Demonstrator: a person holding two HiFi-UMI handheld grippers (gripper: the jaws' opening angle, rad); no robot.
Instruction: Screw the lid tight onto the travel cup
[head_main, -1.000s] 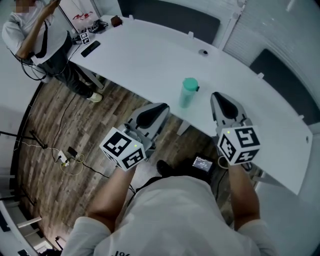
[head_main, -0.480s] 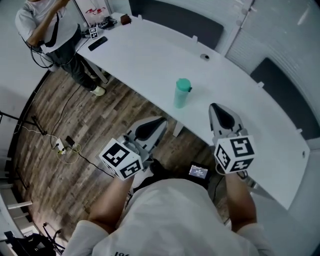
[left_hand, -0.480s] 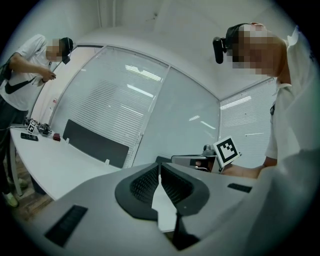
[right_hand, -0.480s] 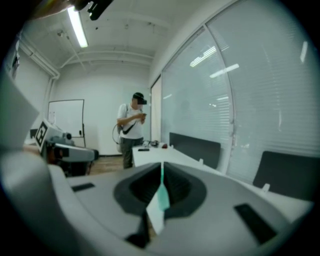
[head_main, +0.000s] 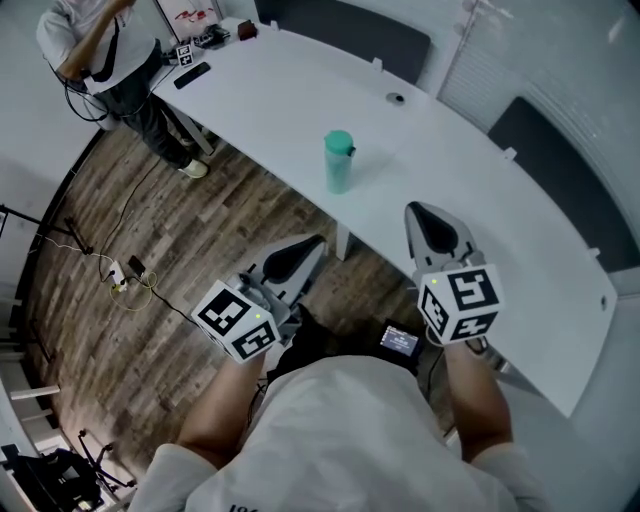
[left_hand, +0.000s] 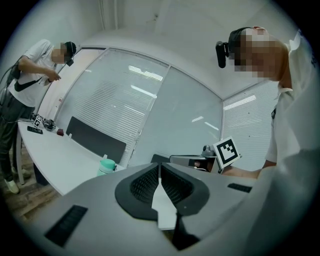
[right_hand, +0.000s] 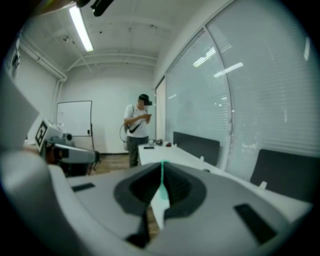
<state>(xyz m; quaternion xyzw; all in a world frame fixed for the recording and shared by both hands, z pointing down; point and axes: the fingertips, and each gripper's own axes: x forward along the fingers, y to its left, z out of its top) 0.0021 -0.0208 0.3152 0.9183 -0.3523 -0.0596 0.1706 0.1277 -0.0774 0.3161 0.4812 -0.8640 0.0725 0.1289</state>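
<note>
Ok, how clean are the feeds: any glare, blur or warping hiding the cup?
Head view: evenly lit and sharp, the white table bowed by the lens, the travel cup plain. Left gripper view: strong fisheye, dark corners, lamp reflections on the glass wall, cup small but clear. Right gripper view: same fisheye, softer; the cup is only a green sliver through the slit of the jaws.

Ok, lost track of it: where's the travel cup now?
In the head view the travel cup stands upright near the table's front edge, beyond the left gripper and right gripper.
</note>
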